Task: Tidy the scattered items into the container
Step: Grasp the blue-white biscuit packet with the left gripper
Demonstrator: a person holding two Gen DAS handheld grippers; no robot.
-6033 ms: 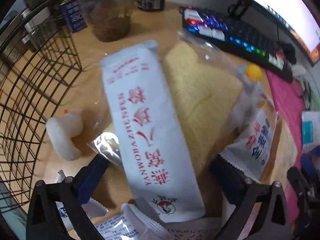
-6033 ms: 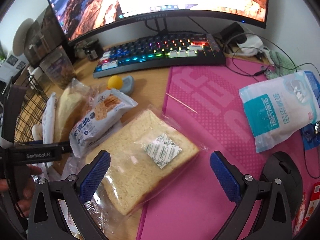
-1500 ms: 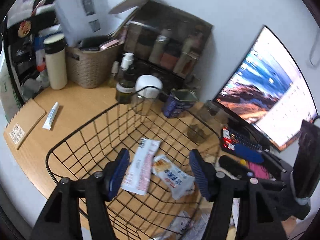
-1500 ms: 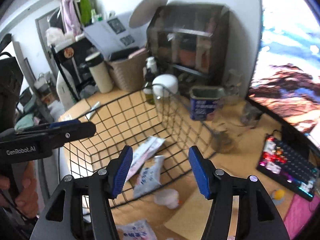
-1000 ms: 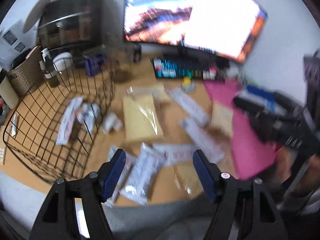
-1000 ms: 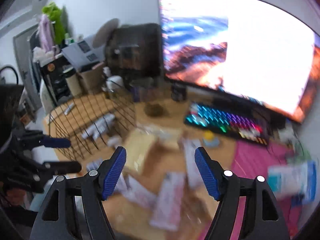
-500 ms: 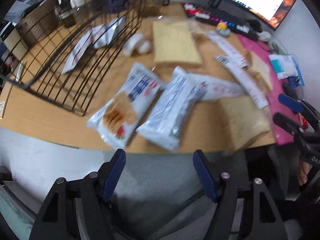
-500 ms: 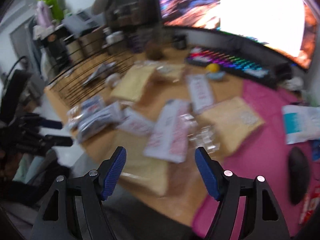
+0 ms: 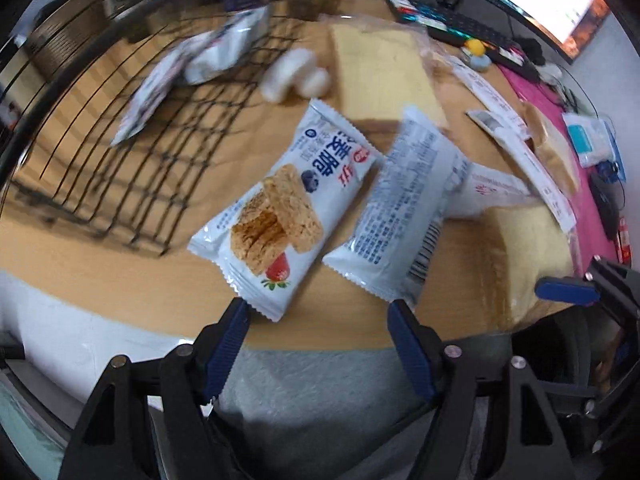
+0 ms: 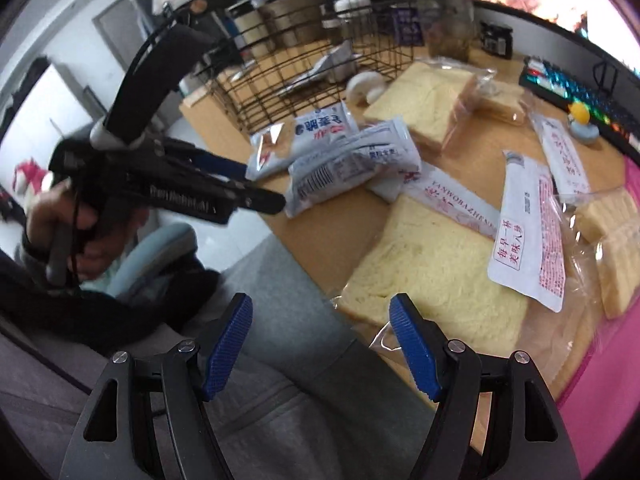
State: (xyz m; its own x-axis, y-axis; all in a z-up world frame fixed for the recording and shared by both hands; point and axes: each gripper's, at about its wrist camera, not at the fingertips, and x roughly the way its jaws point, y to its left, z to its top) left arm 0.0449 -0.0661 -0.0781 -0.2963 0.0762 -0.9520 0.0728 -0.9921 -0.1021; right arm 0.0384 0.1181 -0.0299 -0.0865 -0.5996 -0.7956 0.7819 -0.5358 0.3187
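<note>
Left gripper (image 9: 318,312): jaws apart, nothing between the blue pads; it hangs over the near edge of the surface, just short of the cereal-bar packet.
Right gripper (image 10: 320,312): jaws apart and empty, poised at the surface edge beside the nearest bagged bread slice; grey-clad legs show below it.
Wire basket (image 9: 160,184): black, on the left of the wooden surface (image 9: 120,268); two white snack packets (image 9: 208,56) lie inside.
Cereal-bar packet (image 9: 288,208): white and blue, face up, outside the basket, just beside its near wall.
Second packet (image 9: 404,208): white, printed back up, touching the cereal-bar packet's right side.
Bagged bread slices: one near the surface edge (image 10: 432,272), one further back by the basket (image 9: 380,68).
Long white sachets (image 10: 528,232): red lettering, lying across the bread.
White squat object (image 9: 296,76): just outside the basket; blurred.
Keyboard (image 10: 580,96): lit, at the far right behind a pink mat (image 9: 560,120).
</note>
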